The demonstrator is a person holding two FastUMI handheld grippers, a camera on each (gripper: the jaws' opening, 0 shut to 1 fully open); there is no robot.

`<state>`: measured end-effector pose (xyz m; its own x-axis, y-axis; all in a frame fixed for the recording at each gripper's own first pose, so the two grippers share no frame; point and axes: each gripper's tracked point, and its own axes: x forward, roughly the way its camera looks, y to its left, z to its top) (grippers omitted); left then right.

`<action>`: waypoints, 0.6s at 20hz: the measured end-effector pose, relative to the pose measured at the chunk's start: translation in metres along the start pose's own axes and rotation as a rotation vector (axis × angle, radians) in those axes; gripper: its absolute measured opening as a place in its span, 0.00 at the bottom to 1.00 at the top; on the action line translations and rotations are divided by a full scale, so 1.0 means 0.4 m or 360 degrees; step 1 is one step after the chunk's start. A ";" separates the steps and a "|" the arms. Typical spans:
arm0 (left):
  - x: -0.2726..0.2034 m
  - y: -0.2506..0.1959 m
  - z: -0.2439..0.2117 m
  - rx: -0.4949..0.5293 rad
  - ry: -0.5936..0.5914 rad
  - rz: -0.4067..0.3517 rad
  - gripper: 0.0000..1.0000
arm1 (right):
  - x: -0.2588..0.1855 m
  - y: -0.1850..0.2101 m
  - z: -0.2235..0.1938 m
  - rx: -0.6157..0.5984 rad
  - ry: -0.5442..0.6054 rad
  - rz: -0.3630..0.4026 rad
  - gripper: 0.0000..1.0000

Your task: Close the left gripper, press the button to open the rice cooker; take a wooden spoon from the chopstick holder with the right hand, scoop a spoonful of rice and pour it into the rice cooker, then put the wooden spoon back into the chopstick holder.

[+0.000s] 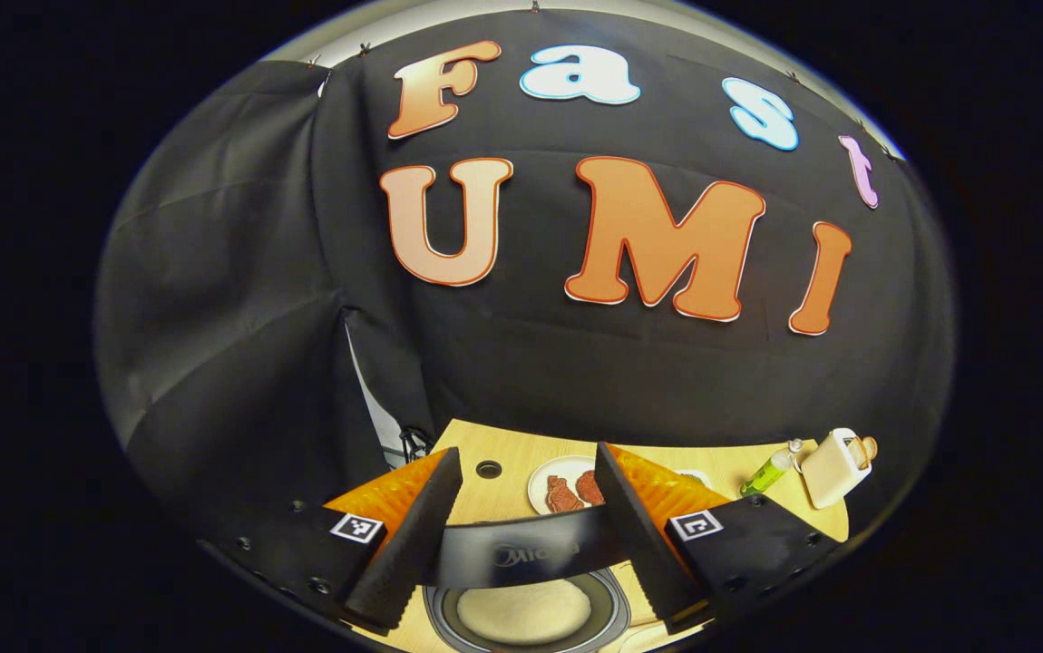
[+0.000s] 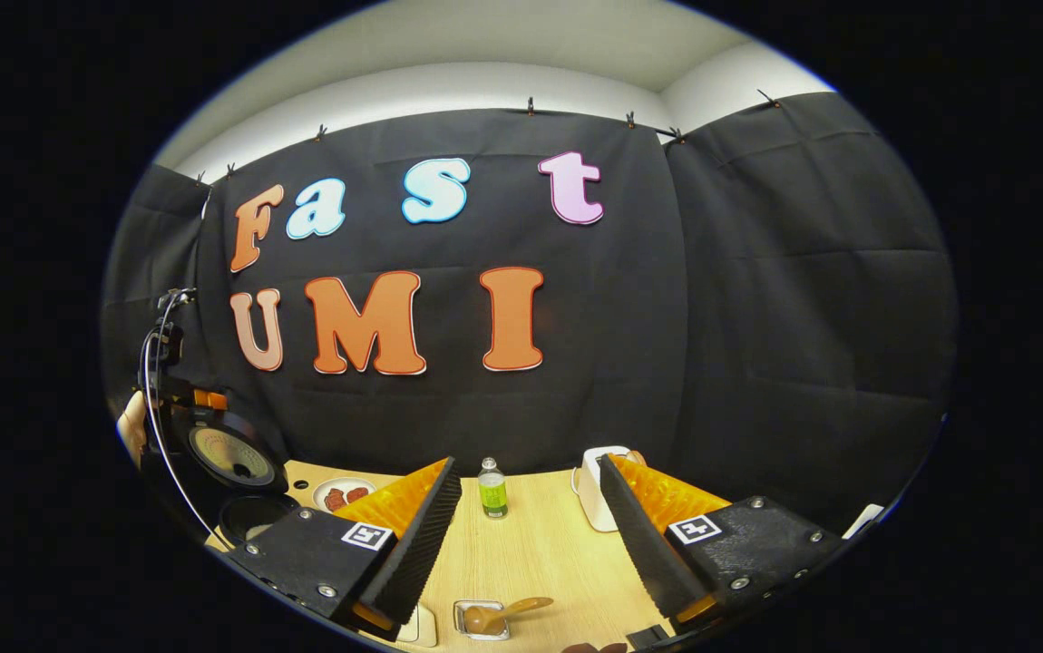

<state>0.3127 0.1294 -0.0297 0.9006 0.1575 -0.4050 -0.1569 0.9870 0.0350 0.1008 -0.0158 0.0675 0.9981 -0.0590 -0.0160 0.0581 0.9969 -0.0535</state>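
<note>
The rice cooker (image 2: 245, 517) stands at the table's left end with its lid (image 2: 229, 453) raised. In the left gripper view the lid's dark edge (image 1: 531, 551) runs between my fingers, with its pale inner disc (image 1: 521, 612) below. My left gripper (image 1: 526, 453) is open just above it. My right gripper (image 2: 529, 464) hangs open over the table's front, with nothing between its fingers. The wooden spoon (image 2: 503, 612) lies with its bowl in a small square dish (image 2: 476, 626) near the front edge. The white chopstick holder (image 2: 596, 490) stands at the back, behind my right finger.
A green bottle (image 2: 492, 490) stands at the back middle, left of the holder. A plate (image 2: 343, 494) with red food pieces sits beside the cooker. A hand (image 2: 131, 424) and a cable show above the cooker at far left. The wooden table (image 2: 540, 553) ends close below.
</note>
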 end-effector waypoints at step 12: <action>-0.178 -0.062 -0.247 -0.0024 0.0076 -0.0038 0.99 | -0.007 0.020 -0.012 0.0068 0.0009 0.0107 0.95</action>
<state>0.2126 0.0906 -0.0921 0.8838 0.1320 -0.4488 -0.1420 0.9898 0.0116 0.0982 -0.0080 0.0623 0.9997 0.0077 -0.0239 -0.0079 0.9999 -0.0097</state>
